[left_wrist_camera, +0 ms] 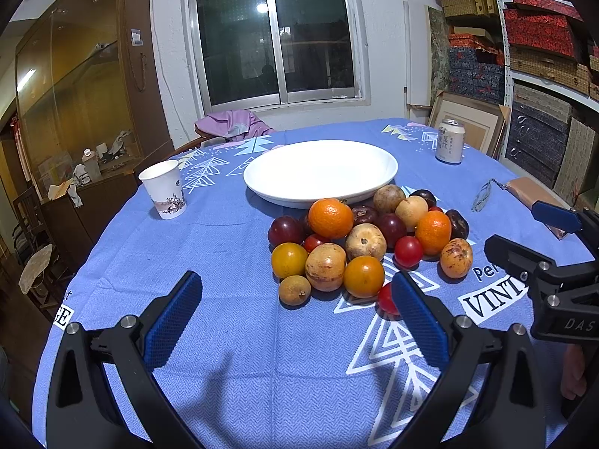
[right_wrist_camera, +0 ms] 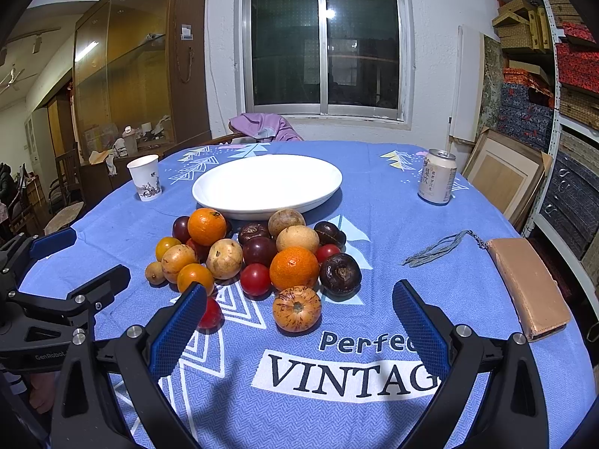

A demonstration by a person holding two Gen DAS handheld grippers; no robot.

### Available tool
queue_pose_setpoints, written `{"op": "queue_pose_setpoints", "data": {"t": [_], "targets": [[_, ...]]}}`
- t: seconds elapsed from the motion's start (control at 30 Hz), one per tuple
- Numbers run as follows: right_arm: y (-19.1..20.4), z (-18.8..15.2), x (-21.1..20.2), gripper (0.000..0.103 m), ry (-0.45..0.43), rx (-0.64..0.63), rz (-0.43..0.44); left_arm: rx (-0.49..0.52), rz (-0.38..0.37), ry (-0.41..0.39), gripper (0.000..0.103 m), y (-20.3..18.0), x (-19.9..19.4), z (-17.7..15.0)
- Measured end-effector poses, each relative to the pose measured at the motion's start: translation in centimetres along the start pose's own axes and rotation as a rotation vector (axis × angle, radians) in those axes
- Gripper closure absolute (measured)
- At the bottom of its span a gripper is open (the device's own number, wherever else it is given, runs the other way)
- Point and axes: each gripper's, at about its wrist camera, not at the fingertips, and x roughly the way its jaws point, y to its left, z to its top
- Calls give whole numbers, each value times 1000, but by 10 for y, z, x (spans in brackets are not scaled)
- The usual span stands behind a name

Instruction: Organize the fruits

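A lived-in room of a home, used for dining and storage. A round surface under a blue printed cloth carries a white plate, a paper cup and a drink can. Behind stand a sliding window, a glass-fronted wooden cabinet, a chair draped with purple clothing, and shelves of patterned boxes.

- Left gripper: matte black plastic arms, blue cross-hatched rubber pads, silver round screw heads.
- Right gripper: same black arms, blue textured pads, silver screws.
- White lettering marks the black gripper bodies.
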Motion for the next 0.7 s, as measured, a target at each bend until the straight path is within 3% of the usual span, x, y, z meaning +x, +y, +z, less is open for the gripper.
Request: {"op": "queue_pose_setpoints", "data": {"t": [0.7], "targets": [[5, -1, 0, 3, 3, -8, 4, 0, 0, 1, 4, 0, 0, 0]]}}
